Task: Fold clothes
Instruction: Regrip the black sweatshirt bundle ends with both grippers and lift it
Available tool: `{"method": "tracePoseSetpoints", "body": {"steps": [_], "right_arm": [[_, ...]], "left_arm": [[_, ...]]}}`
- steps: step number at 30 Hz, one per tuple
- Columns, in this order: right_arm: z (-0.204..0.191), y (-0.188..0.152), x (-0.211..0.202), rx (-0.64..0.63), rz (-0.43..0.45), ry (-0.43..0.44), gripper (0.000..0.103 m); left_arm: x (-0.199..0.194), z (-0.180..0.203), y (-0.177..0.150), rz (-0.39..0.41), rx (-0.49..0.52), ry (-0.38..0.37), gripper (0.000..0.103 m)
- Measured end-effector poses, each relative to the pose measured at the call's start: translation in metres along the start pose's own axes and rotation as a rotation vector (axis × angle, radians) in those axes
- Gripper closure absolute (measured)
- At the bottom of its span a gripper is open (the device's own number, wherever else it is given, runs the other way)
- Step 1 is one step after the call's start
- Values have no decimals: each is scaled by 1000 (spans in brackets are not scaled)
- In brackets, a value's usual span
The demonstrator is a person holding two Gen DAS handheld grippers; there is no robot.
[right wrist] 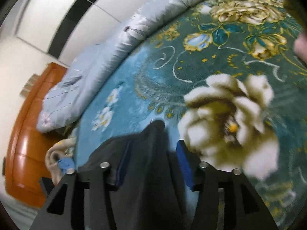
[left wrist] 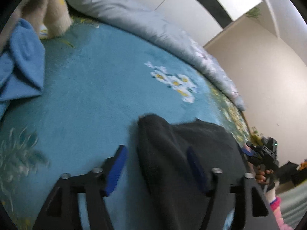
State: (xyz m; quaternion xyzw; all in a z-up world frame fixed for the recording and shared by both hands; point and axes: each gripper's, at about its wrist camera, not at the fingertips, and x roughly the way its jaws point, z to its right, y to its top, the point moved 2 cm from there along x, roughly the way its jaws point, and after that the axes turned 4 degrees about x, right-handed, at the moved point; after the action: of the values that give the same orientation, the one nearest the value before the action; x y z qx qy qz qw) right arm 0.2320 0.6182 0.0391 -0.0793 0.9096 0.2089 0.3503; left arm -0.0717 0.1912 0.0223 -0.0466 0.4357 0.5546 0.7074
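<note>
Bedspread point(left wrist: 92, 80), blue plush with white daisy print and, in the right wrist view, big cream and gold flowers on dark green, fills both frames; pale grey-blue quilt point(left wrist: 145, 19) bunched along its far edge against the white wall; orange wooden bed frame point(right wrist: 28, 134) shows at the left of the right wrist view; dark grey garment point(left wrist: 182, 153) lies on the bedspread at the near edge, a raised fold running forward between the fingers of both tools; light blue cloth point(left wrist: 23, 61) folded at far left of the left wrist view, well apart from the dark garment, with a cream fuzzy item point(left wrist: 48, 9) behind it; left gripper point(left wrist: 157, 170) jaws spread wide, the fold sits in the gap, right blue pad against or over fabric, left pad clear of it; right gripper point(right wrist: 153, 163) jaws also apart, straddling the ridge of the garment, not clamped; person's hand point(left wrist: 262, 174) holds the right tool at right edge, pink cuff below
</note>
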Motion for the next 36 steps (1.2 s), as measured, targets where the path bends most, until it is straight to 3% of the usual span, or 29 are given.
{"method": "tracePoseSetpoints", "body": {"steps": [5, 7, 11, 18, 23, 31, 36], "right_arm": [[30, -54, -34, 24, -42, 58, 37], [38, -75, -38, 26, -70, 78, 30], [44, -101, -34, 48, -117, 130, 29], [33, -109, -15, 105, -136, 253, 26], [20, -104, 1, 113, -113, 227, 20], [11, -91, 15, 139, -79, 211, 20], [1, -90, 17, 118, -66, 150, 28]], "left_arm": [[-19, 3, -37, -26, -9, -75, 22], [-26, 5, -51, -36, -12, -105, 22], [-13, 3, -63, -64, -77, -170, 18], [3, 24, -59, -141, -39, -229, 15], [22, 45, -55, -193, 14, -220, 7], [25, 53, -49, -212, 34, -206, 7], [16, 54, -53, -178, 51, -155, 26]]}}
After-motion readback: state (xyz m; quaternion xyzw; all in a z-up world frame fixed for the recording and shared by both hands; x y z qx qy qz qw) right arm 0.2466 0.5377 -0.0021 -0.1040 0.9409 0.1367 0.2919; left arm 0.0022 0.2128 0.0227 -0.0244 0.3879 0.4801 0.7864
